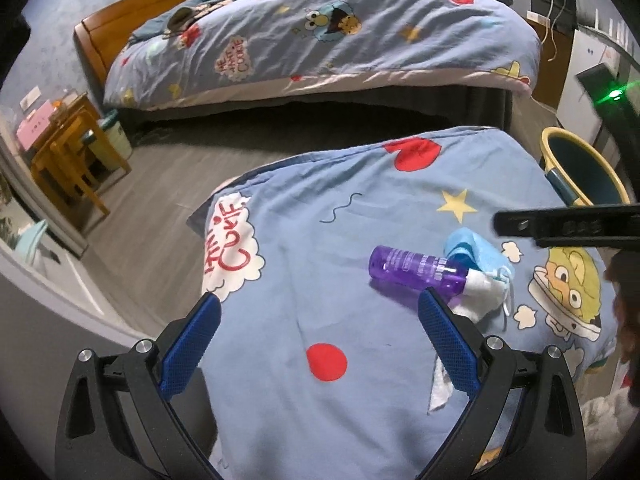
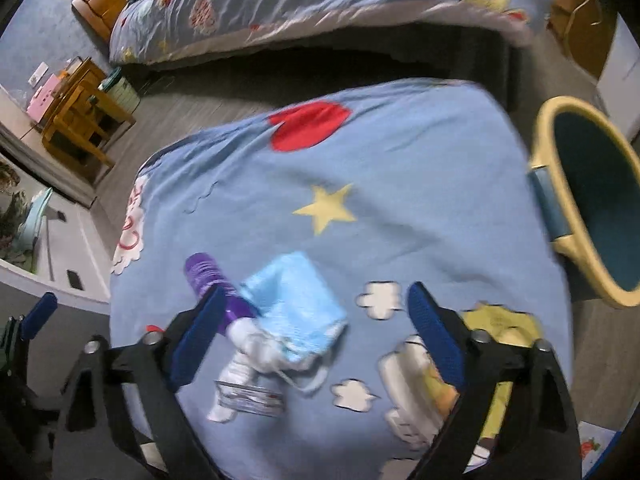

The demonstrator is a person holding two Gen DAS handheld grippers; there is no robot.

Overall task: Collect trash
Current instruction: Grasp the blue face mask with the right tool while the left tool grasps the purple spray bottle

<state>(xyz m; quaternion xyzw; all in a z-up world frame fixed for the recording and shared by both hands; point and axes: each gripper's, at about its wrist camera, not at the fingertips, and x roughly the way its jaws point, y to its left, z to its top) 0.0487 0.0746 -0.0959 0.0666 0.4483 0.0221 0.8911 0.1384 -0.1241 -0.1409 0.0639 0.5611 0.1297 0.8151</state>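
- Grippers first: the left gripper hovers low over the near part of a blue cartoon-print bed cover, its blue-padded fingers spread wide with nothing between them.
- In the left wrist view, the right-hand finger sits just in front of the purple bottle, apart from it as far as can be told.
- The right gripper also hangs above the cover, tilted down at the trash, jaws spread wide and holding nothing.
- From the left wrist view, part of the right gripper's black body crosses the right edge, above the trash.
- Trash lies in one cluster on the near right of the cover: the purple bottle on its side, translucent, with a label band.
- A light blue face mask rests against the bottle's right end, its ear loop trailing near the crumpled white tissue.
- A small printed wrapper lies just near of the tissue; its print is blurred.
- A yellow-rimmed bin with a dark blue inside stands on the floor beside the bed's right edge.
- A second bed with matching bedding stands far across the floor.
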